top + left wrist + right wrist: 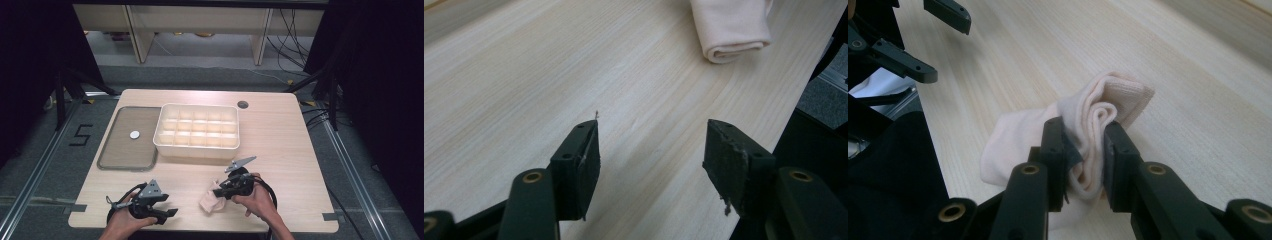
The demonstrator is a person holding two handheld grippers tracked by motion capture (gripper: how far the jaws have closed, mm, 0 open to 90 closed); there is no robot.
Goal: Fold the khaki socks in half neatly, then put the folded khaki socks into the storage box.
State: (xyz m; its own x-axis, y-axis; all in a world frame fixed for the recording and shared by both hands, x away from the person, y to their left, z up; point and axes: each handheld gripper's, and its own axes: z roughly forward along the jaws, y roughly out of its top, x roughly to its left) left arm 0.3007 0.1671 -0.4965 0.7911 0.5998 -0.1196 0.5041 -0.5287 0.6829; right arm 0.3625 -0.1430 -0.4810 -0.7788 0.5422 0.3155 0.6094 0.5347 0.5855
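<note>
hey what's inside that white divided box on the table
The white divided box has its visible compartments bare in the high view. Its near wall hides the bottoms of the front row. The pink cloth lies outside it, pinched by the right gripper.

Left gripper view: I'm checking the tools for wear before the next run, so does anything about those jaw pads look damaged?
Yes. The pads of the left gripper look worn: one is chipped and ragged along its edges, with crumbs hanging off it, and the other has a frayed strand at its tip. The jaws stand open over bare table.

tray [127,162] left of divided box [197,146] | sock [210,202] in front
</note>
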